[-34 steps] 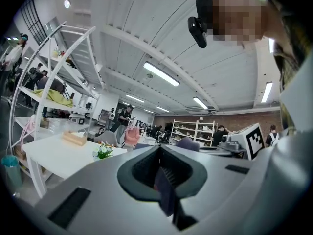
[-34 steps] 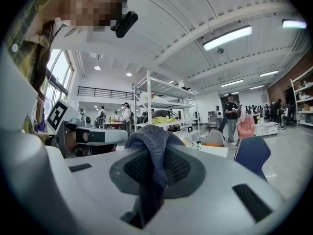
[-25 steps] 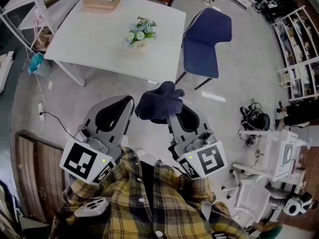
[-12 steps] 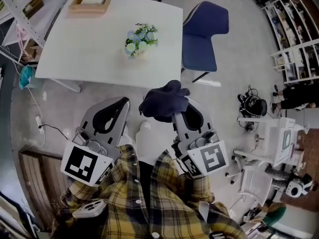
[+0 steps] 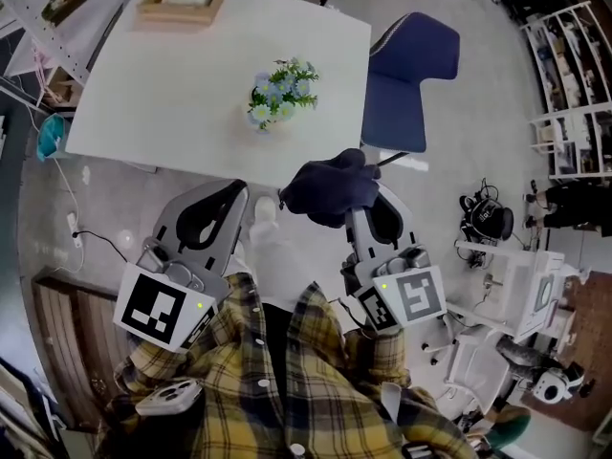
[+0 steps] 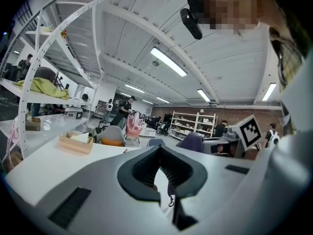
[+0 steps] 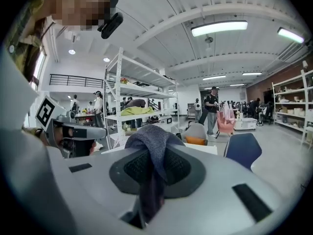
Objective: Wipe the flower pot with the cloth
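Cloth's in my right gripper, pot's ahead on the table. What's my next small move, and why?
Probably carry the right gripper forward over the table edge toward the flower pot. The cloth is clamped in its jaws but hangs short of the pot, touching nothing.

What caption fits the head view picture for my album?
Right gripper clamps a dark cloth near the white table with the flower pot; left gripper shut, empty.

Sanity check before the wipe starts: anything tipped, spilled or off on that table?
Nothing stands out. The flower pot stands upright on the white table, the tissue box sits at its far corner, no spill shows. The cloth is bunched in the right gripper; the left gripper is shut, empty.
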A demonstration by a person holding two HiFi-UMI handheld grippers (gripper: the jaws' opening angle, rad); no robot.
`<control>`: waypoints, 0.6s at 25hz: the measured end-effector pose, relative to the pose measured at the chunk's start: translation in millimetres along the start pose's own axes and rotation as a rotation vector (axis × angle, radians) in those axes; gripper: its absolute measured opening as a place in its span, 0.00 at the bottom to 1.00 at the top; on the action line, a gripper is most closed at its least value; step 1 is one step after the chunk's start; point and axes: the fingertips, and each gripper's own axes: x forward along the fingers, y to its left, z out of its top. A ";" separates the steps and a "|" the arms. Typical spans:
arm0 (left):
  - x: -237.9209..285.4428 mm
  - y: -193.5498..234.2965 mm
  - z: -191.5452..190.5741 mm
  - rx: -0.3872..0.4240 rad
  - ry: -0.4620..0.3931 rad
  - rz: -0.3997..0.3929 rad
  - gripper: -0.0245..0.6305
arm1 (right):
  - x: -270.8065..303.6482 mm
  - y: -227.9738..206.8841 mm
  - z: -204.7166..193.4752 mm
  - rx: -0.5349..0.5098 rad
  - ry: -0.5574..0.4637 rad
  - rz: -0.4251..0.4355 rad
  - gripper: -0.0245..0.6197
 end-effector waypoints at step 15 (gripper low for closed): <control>117.7 45.8 28.1 0.025 -0.016 0.149 0.05 | 79.3 -97.9 17.3 0.009 0.006 0.147 0.09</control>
